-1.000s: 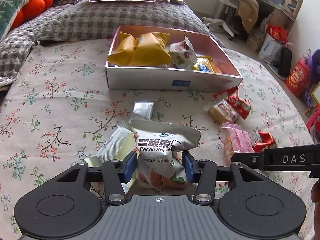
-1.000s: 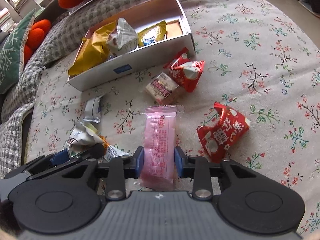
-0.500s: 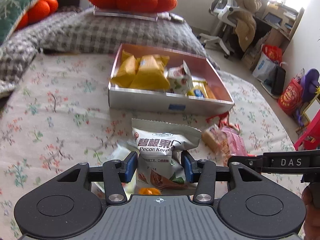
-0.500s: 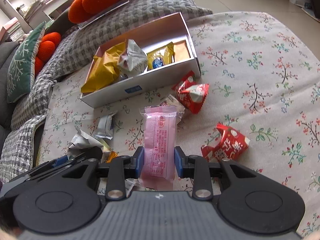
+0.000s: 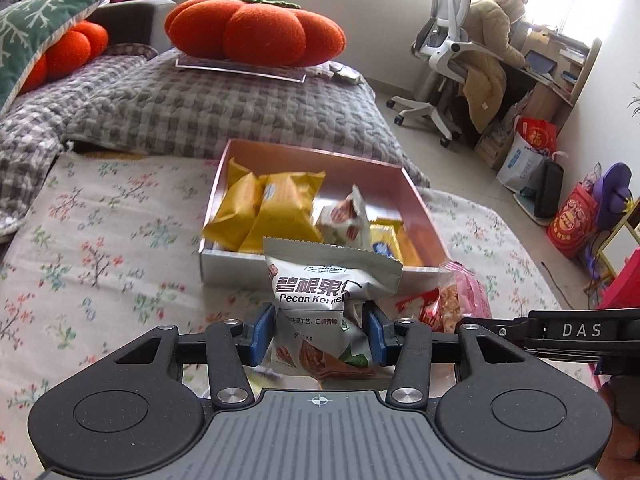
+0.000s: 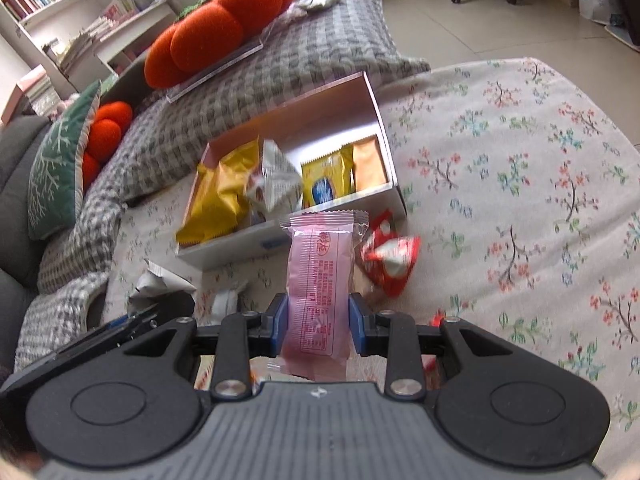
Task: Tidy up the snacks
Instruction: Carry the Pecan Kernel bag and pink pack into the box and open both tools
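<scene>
Above the floral bed cover, the left hand-held gripper clamps a pecan kernel bag and the right hand-held gripper a pink wafer pack; ahead, the box holds yellow packets, a red packet beside it.

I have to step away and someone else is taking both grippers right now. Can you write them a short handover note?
Left gripper: shut on the pecan kernel bag, held off the bedspread.
Right gripper: shut on the pink snack bar, also lifted.
Box: ahead of both; holds yellow packets, a white bag, and a flat yellow and an orange packet.
Done: both snacks picked up.
Left: drop both into the box, then collect the red packet and the silver wrappers on the bedspread.
</scene>
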`<state>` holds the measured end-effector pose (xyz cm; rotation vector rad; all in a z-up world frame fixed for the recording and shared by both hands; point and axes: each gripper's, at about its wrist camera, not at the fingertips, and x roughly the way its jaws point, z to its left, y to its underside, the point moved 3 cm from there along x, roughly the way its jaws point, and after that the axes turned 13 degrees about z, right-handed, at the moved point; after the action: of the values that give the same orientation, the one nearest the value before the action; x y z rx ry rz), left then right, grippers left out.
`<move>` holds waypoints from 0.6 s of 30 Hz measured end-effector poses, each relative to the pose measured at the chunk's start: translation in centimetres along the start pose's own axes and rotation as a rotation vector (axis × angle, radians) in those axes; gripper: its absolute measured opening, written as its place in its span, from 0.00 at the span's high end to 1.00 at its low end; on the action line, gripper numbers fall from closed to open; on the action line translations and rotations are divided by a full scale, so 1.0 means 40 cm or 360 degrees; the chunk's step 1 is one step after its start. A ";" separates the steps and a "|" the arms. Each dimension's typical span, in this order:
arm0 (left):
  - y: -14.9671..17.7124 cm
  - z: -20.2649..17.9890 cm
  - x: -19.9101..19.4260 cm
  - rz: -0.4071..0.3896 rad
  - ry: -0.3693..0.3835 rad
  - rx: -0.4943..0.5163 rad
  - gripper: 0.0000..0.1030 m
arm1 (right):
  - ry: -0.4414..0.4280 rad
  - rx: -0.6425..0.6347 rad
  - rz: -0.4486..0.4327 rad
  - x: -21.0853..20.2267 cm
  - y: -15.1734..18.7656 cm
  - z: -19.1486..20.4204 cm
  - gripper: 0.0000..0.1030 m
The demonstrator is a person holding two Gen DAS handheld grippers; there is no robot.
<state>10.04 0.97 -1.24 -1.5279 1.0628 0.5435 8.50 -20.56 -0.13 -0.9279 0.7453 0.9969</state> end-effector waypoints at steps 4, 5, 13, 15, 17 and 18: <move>-0.042 -0.009 0.019 -0.0018 -0.0007 0.0010 0.56 | -0.0016 0.0006 -0.0040 -0.002 -0.032 -0.003 0.72; -0.052 -0.010 0.028 -0.0017 -0.0006 0.0011 0.56 | -0.0014 0.0004 -0.0043 0.001 -0.040 -0.005 0.72; -0.101 -0.027 0.097 0.0039 0.0020 0.0016 0.56 | -0.0007 0.0020 -0.0101 0.024 -0.112 -0.034 0.72; -0.112 -0.037 0.106 0.0037 0.0022 0.0035 0.56 | -0.0021 0.0028 -0.0104 0.030 -0.126 -0.042 0.72; -0.129 -0.042 0.112 0.0028 0.0026 0.0041 0.56 | -0.0041 0.0033 -0.0107 0.032 -0.136 -0.044 0.72; -0.137 -0.042 0.117 0.0026 0.0030 0.0041 0.56 | -0.0053 0.0032 -0.0112 0.032 -0.141 -0.043 0.72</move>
<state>16.61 -2.42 -1.70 -1.5057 1.0938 0.5261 14.01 -23.02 -0.31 -0.9120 0.6890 0.9397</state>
